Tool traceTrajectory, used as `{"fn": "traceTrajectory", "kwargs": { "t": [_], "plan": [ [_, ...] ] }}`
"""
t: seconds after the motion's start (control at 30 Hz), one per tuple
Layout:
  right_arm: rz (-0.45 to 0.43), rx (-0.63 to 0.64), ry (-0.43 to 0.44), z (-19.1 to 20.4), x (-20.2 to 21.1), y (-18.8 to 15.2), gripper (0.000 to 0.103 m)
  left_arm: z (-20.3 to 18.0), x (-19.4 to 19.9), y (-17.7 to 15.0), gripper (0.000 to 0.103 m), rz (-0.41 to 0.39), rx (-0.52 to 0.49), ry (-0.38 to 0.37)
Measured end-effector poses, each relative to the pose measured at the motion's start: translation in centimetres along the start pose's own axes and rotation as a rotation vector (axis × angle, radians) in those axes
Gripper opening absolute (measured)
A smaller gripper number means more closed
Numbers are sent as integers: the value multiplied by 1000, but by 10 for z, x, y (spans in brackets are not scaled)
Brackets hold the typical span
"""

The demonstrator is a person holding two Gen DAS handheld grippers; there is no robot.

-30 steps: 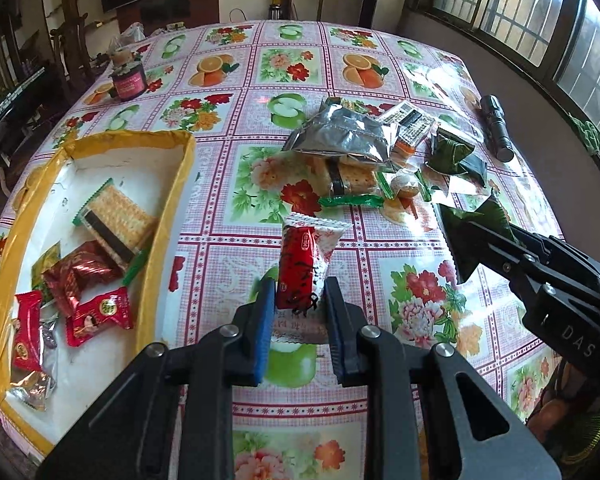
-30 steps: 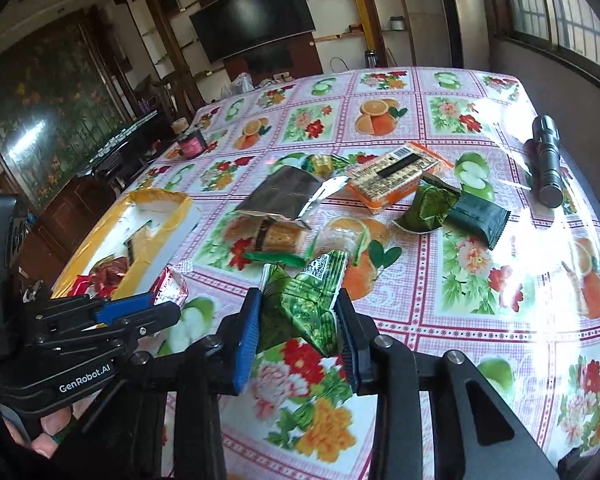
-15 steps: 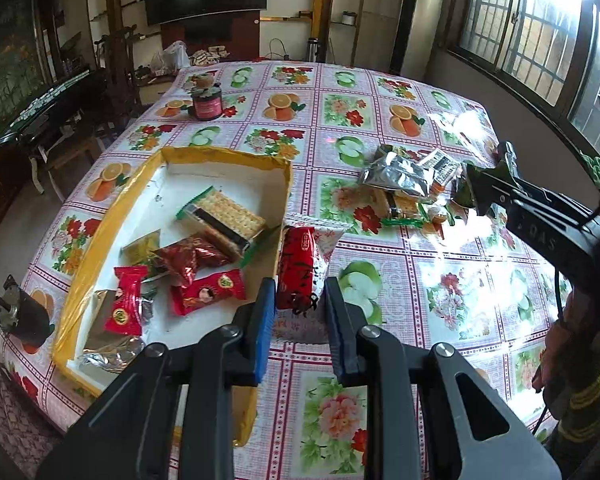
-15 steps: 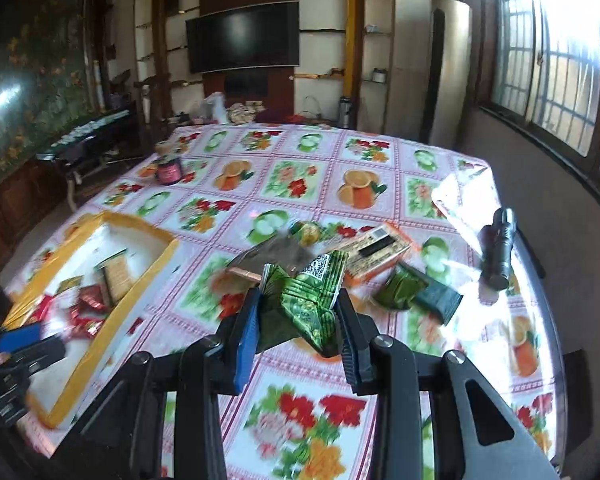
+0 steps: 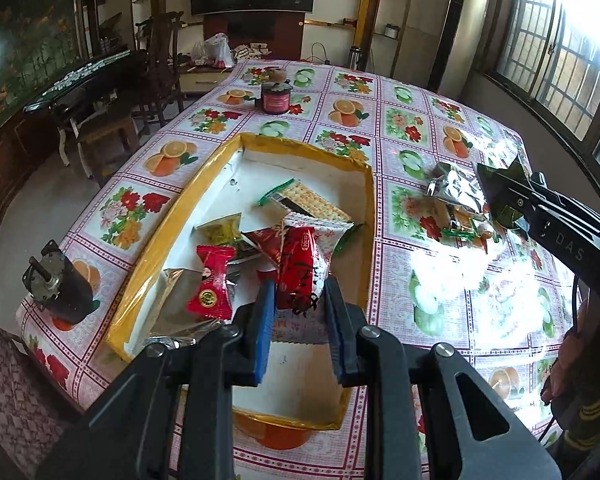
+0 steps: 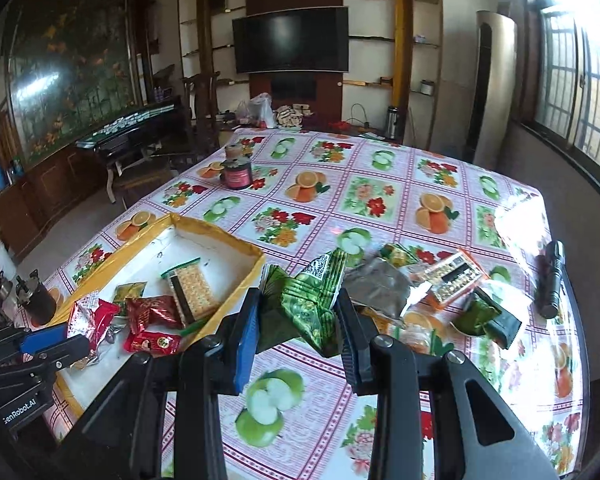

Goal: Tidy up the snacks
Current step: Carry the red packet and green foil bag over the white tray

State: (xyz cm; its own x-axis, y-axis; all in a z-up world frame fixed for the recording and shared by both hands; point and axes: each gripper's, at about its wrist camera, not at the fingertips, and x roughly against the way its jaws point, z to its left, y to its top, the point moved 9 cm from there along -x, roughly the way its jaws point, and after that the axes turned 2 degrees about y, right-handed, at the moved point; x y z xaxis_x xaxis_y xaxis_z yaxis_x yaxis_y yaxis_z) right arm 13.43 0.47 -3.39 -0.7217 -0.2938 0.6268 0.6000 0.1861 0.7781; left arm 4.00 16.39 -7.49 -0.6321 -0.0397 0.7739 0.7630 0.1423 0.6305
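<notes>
Well to the left, at the table's near-left corner, a dark metal motor-like part (image 5: 58, 290) sits on the flowered tablecloth (image 5: 400, 128). Just right of it lies the yellow-rimmed box (image 5: 162, 236), its white floor carrying a cracker pack (image 5: 310, 202), a red candy packet (image 5: 212, 282) and a few other wrapped pieces. Above the box's near half, the left gripper (image 5: 300, 316) pinches a red-and-white snack packet (image 5: 304, 266) between its blue and black fingers, the packet standing upright and clear of the box floor. Farther right, over bare cloth just outside the box's right wall, the right gripper (image 6: 296, 326) clamps a crumpled green snack packet (image 6: 308, 294) between its fingers. Beyond it, toward the right side of the table, a loose heap of snacks remains: a silver foil bag (image 6: 376, 286), an orange-edged biscuit pack (image 6: 454, 278) and a dark green packet (image 6: 486, 318). At the far right edge lies a black flashlight (image 6: 552, 278). A dark jar (image 6: 238, 174) stands at the far left of the table.
</notes>
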Motion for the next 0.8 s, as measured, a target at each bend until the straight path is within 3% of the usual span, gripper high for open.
{"fn": "traceTrajectory", "kwargs": {
  "t": [0.37,0.8],
  "plan": [
    [7,50,31,41,-18,12,35,34,4,1,26,-13,41,26],
    [44,30,222,90,-44,13,35,52,-12,-3,26,22,56,41]
  ]
}}
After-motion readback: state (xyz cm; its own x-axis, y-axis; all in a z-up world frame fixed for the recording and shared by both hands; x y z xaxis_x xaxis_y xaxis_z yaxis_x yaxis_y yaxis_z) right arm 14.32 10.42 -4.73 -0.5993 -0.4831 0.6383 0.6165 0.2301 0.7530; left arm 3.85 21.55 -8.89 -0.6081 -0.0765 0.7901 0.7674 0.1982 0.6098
